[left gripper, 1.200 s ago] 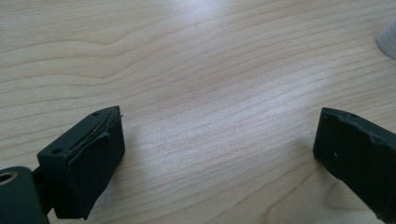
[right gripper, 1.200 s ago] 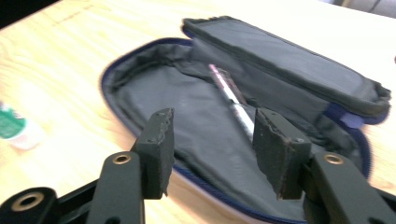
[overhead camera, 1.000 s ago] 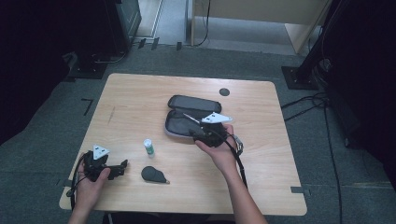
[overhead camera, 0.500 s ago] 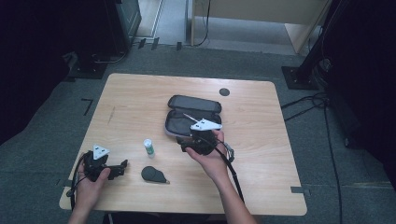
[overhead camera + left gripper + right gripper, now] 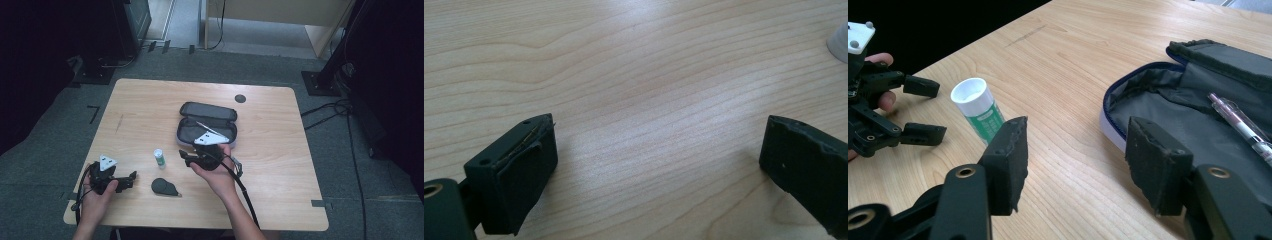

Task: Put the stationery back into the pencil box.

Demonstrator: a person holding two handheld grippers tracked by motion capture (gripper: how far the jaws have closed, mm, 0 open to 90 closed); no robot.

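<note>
1. The glue stick (image 5: 158, 157), a small white-capped tube with a green label, stands upright on the table (image 5: 280, 165), just outside the pencil case (image 5: 206, 125) at its 8 o'clock corner.
2. Since a second ago the right gripper (image 5: 186, 159) has slid from over the open case, where a pen (image 5: 210, 128) lies, toward 8 o'clock, and now sits just beside the tube.
3. Its jaws have just been closing a little. In the right gripper view they stand about half open with bare wood between them, the tube (image 5: 979, 108) beyond the left jaw.
4. I judge this as lining up to pick the tube, likely for the case.
5. The left gripper (image 5: 131, 178) has stayed near the table's 7 o'clock corner, jaws wide and empty, a dark oval object (image 5: 164, 187) to its right.
</note>
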